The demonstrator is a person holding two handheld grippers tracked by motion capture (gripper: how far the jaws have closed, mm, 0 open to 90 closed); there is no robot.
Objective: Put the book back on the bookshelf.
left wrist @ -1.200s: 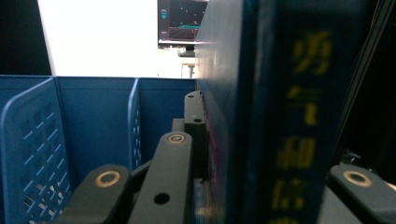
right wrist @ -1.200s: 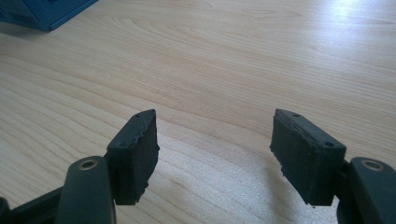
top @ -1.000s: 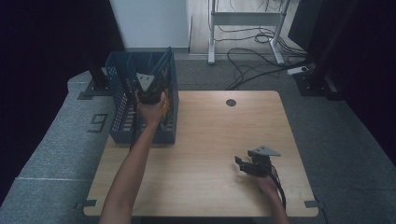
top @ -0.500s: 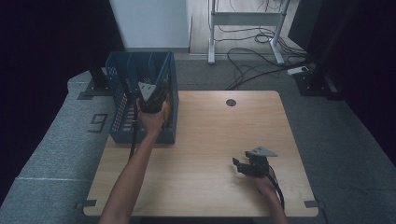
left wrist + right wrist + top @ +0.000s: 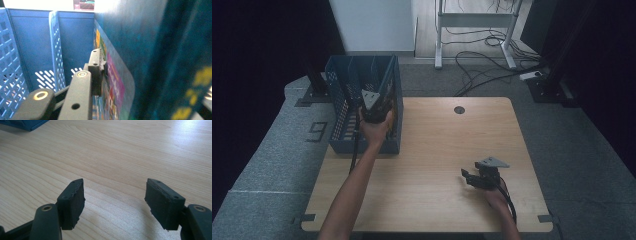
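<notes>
L gripper (image 5: 374, 107) is down inside the blue crate (image 5: 339, 120) at the table's (image 5: 437, 150) far-left corner. Its jaws have just been opening; a book (image 5: 113, 82) stands upright beside the near jaw, in the crate's right-hand slot, long axis vertical. Can't tell if the pads are touching it. R gripper (image 5: 115, 202) rests spread and empty over bare wood near the front-right edge, well apart. L hand is far nearer, so pulling clear straight up is its job.
</notes>
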